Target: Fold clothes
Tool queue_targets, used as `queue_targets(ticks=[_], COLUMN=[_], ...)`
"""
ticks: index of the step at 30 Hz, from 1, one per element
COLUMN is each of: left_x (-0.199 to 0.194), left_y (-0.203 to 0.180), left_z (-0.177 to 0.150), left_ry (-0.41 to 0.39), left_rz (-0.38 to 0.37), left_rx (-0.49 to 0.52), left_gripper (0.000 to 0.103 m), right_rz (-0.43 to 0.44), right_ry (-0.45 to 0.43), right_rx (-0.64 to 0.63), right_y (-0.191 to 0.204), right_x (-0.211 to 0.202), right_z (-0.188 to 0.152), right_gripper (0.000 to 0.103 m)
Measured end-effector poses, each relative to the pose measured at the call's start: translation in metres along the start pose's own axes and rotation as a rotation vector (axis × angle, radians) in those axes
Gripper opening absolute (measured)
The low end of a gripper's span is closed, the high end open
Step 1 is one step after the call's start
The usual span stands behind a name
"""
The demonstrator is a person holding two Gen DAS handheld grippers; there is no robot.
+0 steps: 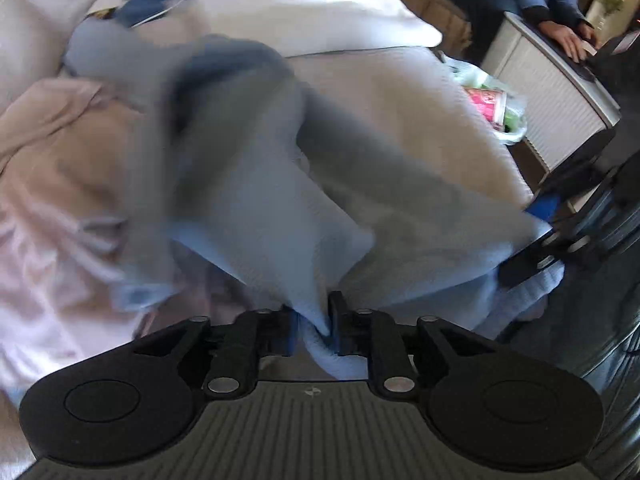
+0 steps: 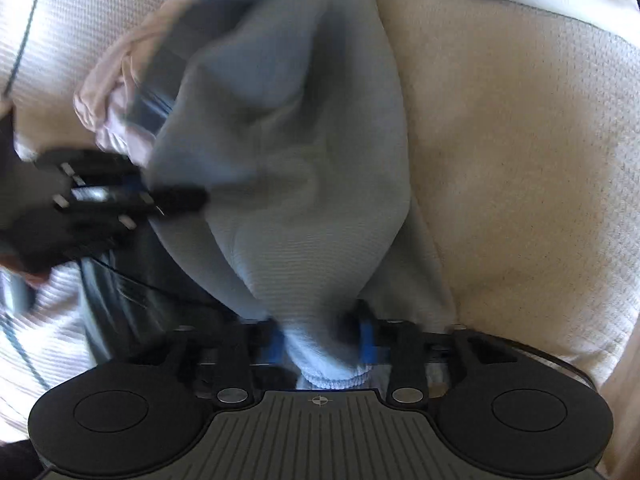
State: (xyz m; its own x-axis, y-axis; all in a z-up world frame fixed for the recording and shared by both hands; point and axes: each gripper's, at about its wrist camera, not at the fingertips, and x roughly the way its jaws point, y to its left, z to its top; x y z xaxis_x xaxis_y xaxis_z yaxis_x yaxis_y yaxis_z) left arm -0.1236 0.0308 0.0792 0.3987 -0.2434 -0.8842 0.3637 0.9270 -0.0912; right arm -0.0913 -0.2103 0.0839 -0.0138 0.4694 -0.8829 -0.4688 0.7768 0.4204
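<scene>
- left gripper (image 1: 314, 330) clamped on a bunched edge of the light blue garment (image 1: 256, 200)
- right gripper (image 2: 324, 340) pinching another bunched end of the same garment, by its ribbed hem
- garment is lifted, hanging between both grippers over the cream bed cover (image 2: 500, 140), blurred
- pink garment (image 1: 52, 184) lies crumpled on the cover beside the blue one, toward its left edge
- white pillow (image 1: 304, 12) at the far edge
</scene>
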Motion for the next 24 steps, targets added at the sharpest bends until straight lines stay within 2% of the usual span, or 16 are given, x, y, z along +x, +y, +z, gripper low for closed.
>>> queue_targets(ticks=[1,3,5,8,10,12,15,18,24], left_x=[-0.005,-0.018,-0.031,-0.047,-0.053,-0.053,-0.044,-0.023,0.007], left_y=[0.005,0.016,0.025,0.036,0.043,0.039,0.033,0.026,0.026], left_z=[-0.001,-0.003,-0.003,0.003,0.011,0.027,0.038,0.049,0.06], left_ry=[-0.01,-0.042,-0.092,-0.18,-0.249,-0.3,-0.335,-0.314,-0.296], left_rz=[-0.003,-0.01,-0.022,-0.042,-0.009,0.077,0.206,0.314,0.285], left_rx=[-0.021,-0.074,-0.14,-0.244,-0.295,-0.32,-0.258,-0.162,-0.038], left_gripper=[0.025,0.036,0.042,0.055,0.061,0.066,0.072,0.072,0.071], right_rz=[-0.009,-0.002,0.003,-0.056,-0.077,-0.075,-0.058,-0.054,-0.057], right_ry=[-0.025,-0.091,-0.175,-0.303,-0.359,-0.399,-0.441,-0.463,-0.439], right_rx=[-0.016,-0.037,-0.037,-0.035,-0.017,0.007,0.038,0.028,-0.154], right_y=[0.002,0.002,-0.003,-0.011,-0.016,-0.021,-0.027,-0.02,0.015], right_x=[-0.009,-0.033,-0.059,-0.084,-0.089,-0.088,-0.082,-0.072,-0.049], right_z=[0.002,0.001,0.001,0.012,0.024,0.038,0.061,0.087,0.148], right_gripper=[0.068,0.069,0.069,0.069,0.069,0.069,0.069,0.069,0.069])
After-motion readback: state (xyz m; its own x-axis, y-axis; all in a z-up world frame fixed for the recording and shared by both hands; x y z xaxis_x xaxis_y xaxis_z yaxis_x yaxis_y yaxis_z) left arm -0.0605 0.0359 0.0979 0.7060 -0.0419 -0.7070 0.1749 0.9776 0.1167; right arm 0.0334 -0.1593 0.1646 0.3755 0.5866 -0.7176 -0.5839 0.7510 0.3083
